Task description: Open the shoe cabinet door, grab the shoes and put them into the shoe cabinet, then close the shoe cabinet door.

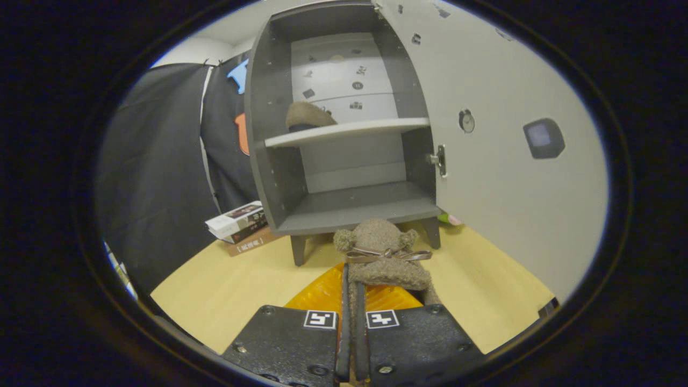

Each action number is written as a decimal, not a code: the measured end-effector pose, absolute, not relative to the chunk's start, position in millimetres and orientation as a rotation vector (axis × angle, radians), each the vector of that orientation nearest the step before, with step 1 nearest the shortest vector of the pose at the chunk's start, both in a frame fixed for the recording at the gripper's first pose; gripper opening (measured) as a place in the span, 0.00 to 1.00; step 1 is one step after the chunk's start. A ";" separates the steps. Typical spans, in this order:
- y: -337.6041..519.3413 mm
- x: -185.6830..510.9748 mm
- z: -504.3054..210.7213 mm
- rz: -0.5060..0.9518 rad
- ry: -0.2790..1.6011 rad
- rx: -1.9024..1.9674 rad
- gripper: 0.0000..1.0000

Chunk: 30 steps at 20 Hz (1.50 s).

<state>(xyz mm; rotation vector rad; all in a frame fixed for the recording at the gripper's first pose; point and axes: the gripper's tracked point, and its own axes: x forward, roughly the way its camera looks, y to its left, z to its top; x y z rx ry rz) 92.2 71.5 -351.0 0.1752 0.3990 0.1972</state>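
A fuzzy brown shoe (384, 252) with two pompoms and a ribbon bow hangs in my gripper (352, 301), whose fingers are shut on its edge, lifted above the floor. Just beyond it stands the grey shoe cabinet (344, 209) on short legs, its white door (500, 161) swung wide to the right. A matching brown shoe (307, 116) lies on the cabinet's white middle shelf (349, 130), toward its left. The lower compartment beneath that shelf holds nothing.
A stack of books (241, 226) lies on the yellow floor (215, 290) left of the cabinet's legs. An orange ribbed mat (322, 293) sits under the held shoe. Black cloth wall (161, 172) stands at the left. A small green thing (445, 218) peeks out behind the door's lower corner.
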 end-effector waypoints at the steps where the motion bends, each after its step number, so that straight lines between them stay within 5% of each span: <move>1: 74.1 88.6 -333.5 0.217 0.376 0.180 0.07; 21: 50.8 147.8 -42.7 0.244 0.067 0.046 0.07; 30: 65.3 260.7 -27.1 0.249 0.165 0.104 0.07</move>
